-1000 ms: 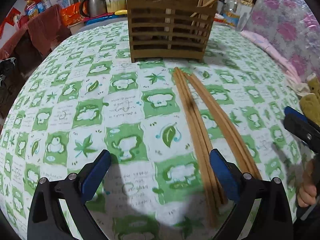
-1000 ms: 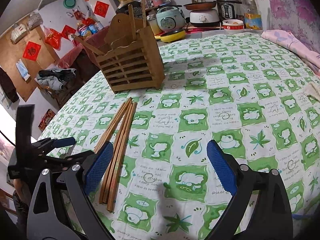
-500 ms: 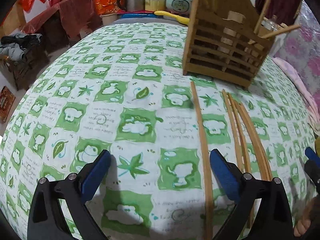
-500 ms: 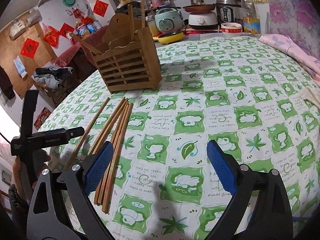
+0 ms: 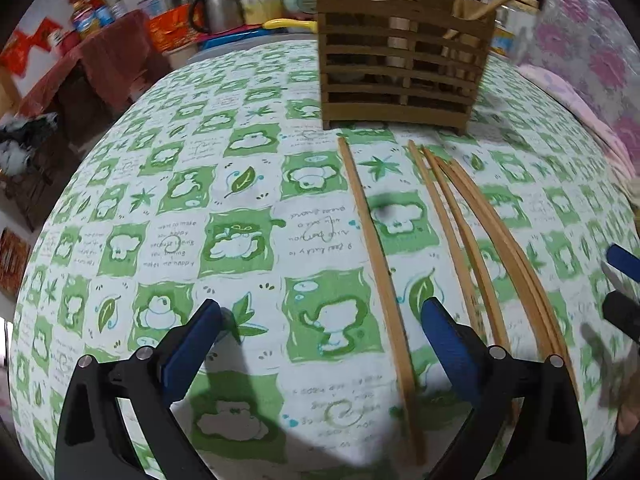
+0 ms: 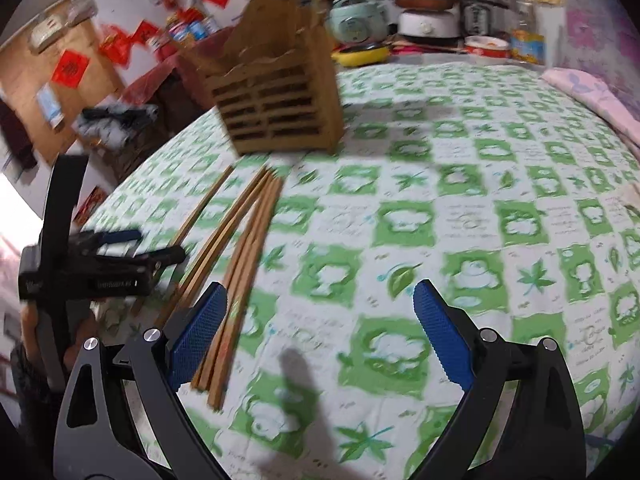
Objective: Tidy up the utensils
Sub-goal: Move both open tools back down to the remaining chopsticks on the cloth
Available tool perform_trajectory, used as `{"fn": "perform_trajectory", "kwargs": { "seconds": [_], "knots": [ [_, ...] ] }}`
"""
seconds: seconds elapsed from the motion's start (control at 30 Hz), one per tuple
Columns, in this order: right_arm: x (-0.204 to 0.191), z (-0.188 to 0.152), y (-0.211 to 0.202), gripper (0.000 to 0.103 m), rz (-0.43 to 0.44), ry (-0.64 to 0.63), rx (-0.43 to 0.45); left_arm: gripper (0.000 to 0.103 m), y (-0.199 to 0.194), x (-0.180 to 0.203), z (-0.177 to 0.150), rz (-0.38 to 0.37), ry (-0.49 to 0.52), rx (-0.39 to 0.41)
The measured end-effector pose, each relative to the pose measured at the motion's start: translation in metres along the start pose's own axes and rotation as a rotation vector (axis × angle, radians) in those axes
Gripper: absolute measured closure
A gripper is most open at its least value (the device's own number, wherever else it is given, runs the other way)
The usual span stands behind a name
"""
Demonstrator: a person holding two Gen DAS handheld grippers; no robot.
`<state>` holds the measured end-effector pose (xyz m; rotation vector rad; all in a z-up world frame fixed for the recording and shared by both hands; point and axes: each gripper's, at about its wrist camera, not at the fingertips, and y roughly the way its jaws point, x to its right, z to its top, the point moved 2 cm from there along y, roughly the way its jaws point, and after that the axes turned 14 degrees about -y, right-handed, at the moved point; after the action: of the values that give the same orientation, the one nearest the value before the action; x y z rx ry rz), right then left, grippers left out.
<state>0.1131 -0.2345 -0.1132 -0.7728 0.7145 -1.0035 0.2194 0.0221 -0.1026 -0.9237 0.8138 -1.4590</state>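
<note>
Several wooden chopsticks lie on the green-and-white tablecloth in front of a slatted wooden utensil holder point(image 5: 400, 72) point(image 6: 280, 108) that has a few sticks standing in it. One chopstick point(image 5: 376, 264) lies apart to the left of the bundle point(image 5: 480, 240) point(image 6: 240, 248). My left gripper point(image 5: 320, 328) is open just above the cloth, the lone chopstick running between its fingers near the right one. My right gripper point(image 6: 320, 312) is open and holds nothing, its left finger point(image 6: 196, 336) beside the bundle's near ends. The left gripper point(image 6: 156, 250) also shows at the right wrist view's left edge.
Round table point(image 6: 520, 128) with a pink cloth point(image 6: 600, 96) at its far right edge. Behind the table stand a kettle point(image 5: 216, 4), cookers point(image 6: 356, 20), bottles and a red-draped side table point(image 5: 100, 56). A hand point(image 5: 628, 420) shows at the right edge of the left wrist view.
One chopstick now lies apart to the left of the bundle. The left gripper swung back toward the holder; the lone stick now runs between its fingers. The right gripper shifted closer to the bundle.
</note>
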Motion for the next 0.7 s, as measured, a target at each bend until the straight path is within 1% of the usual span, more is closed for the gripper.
{"fn": "perform_trajectory", "kwargs": {
  "seconds": [0.1, 0.17, 0.2, 0.27, 0.4, 0.5, 0.53, 0.57, 0.6, 0.63, 0.67, 0.7],
  "knots": [
    [-0.017, -0.005, -0.003, 0.012, 0.028, -0.09, -0.023, 0.005, -0.005, -0.011, -0.003, -0.027, 0.008, -0.003],
    [-0.022, -0.01, -0.007, 0.012, 0.037, -0.127, -0.041, 0.005, -0.005, -0.014, -0.002, -0.043, -0.001, -0.001],
    [-0.025, -0.015, -0.01, 0.012, 0.035, -0.156, -0.053, 0.005, -0.004, -0.013, -0.002, -0.036, 0.001, 0.0],
    [-0.03, -0.023, -0.013, 0.012, -0.003, -0.205, -0.079, 0.004, -0.003, -0.009, -0.003, -0.012, 0.016, 0.003],
    [-0.041, -0.027, -0.014, 0.012, -0.012, -0.278, -0.093, 0.004, -0.003, -0.009, -0.003, -0.015, 0.009, 0.004],
    [-0.048, -0.025, -0.004, 0.012, -0.034, -0.314, -0.132, 0.004, -0.004, -0.012, -0.003, -0.016, 0.007, 0.004],
    [-0.046, -0.024, -0.002, 0.013, -0.073, -0.313, -0.142, 0.004, -0.004, -0.011, -0.003, -0.015, 0.009, 0.004],
    [-0.038, -0.022, -0.002, 0.014, -0.125, -0.292, -0.132, 0.004, -0.004, -0.011, -0.003, -0.014, 0.009, 0.004],
    [-0.029, -0.021, -0.003, 0.015, -0.162, -0.249, -0.134, 0.004, -0.004, -0.011, -0.002, -0.015, 0.008, 0.004],
    [-0.015, -0.02, -0.005, 0.022, -0.17, -0.176, -0.132, 0.004, -0.004, -0.011, -0.003, -0.015, 0.008, 0.004],
    [0.0, -0.022, -0.007, 0.031, -0.128, -0.1, -0.114, 0.004, -0.004, -0.011, -0.003, -0.015, 0.009, 0.004],
    [0.01, -0.023, -0.009, 0.034, -0.084, -0.051, -0.093, 0.004, -0.004, -0.011, -0.003, -0.015, 0.009, 0.004]
  ]
}}
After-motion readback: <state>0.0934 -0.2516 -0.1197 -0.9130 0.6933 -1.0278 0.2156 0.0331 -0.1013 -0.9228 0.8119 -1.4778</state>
